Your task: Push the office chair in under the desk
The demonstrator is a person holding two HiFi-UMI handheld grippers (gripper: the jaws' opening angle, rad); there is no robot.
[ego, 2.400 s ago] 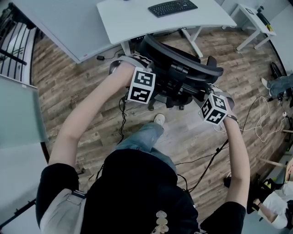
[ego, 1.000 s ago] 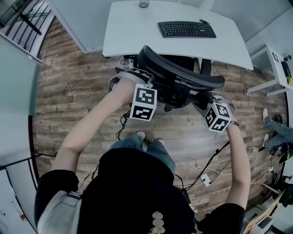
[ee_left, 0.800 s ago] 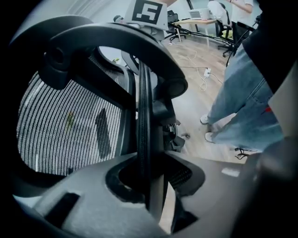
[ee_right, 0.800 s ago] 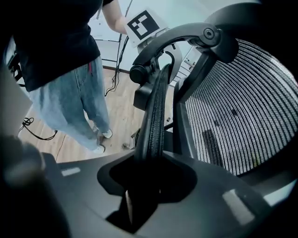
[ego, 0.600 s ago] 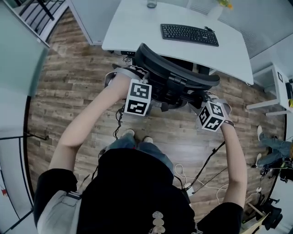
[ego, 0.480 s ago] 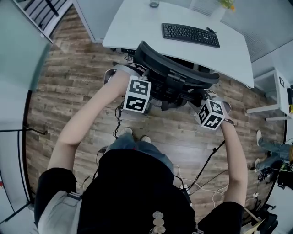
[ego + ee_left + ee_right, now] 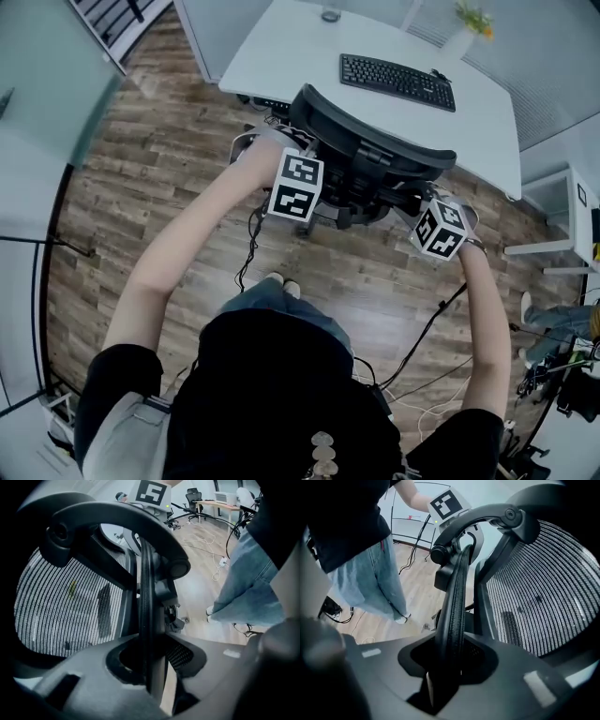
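— Where does the head view look from?
— High over the person (image 7: 281, 394), facing steeply down. The white surface (image 7: 281, 56) is at the top, the office chair (image 7: 375, 150) under it, the wood floor (image 7: 159, 187) around.
— And the gripper views?
— Each rides its own tongs, very near the chair's rim, looking along it. The camera on the left tongs (image 7: 151, 667) faces the other's marker cube (image 7: 153, 491); the one on the right tongs (image 7: 449, 667) faces back. All three share the chair.

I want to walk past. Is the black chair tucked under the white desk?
Not fully: the black mesh office chair reaches the edge of the white desk, but its backrest stands outside.
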